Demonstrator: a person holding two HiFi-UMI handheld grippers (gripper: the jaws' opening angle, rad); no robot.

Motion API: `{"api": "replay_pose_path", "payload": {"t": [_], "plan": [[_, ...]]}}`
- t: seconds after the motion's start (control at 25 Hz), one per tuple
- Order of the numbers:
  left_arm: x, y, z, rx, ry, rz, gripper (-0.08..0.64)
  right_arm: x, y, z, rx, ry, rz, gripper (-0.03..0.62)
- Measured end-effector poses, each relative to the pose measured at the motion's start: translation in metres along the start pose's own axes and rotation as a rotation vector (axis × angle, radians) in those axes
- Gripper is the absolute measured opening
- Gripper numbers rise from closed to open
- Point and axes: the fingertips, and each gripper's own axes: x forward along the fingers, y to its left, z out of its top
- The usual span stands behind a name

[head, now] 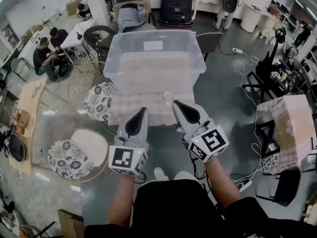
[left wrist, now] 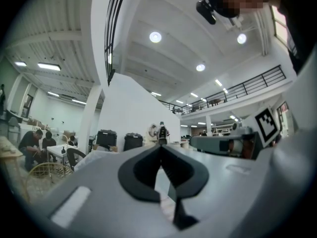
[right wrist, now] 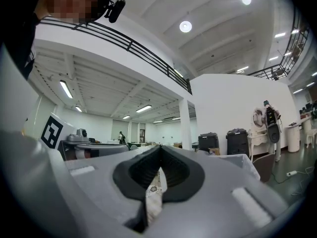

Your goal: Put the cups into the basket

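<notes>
— How are your jaws now?
— My left gripper point(head: 143, 110) and my right gripper point(head: 176, 103) are both closed, with nothing between them.
— And the cup?
— One cup point(head: 168, 95) stands on the table point(head: 119, 110), just before the clear basket point(head: 119, 76).
</notes>
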Motion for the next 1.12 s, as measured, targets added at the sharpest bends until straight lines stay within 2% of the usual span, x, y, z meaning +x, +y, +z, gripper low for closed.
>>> {"api": "replay_pose_path", "payload": {"t": [0.16, 0.56, 0.88, 1.12], "plan": [[-0.001, 0.012, -0.002, -0.034, -0.008, -0.011, 0.005, 0.010, 0.005, -0.003, -0.013, 0.019, -0.004, 0.002], [0.017, 0.033, -0.004, -0.038, -0.015, -0.022, 0.005, 0.032, -0.007, -0.006, -0.032, 0.029, -0.024, 0.002], [0.047, 0.050, -0.001, -0.027, -0.058, 0.006, 0.004, 0.055, -0.039, -0.009, -0.026, 0.017, -0.034, 0.002], [0.076, 0.059, -0.004, -0.022, -0.065, 0.031, 0.004, 0.072, -0.065, -0.011, -0.036, 0.013, -0.009, 0.002]]}}
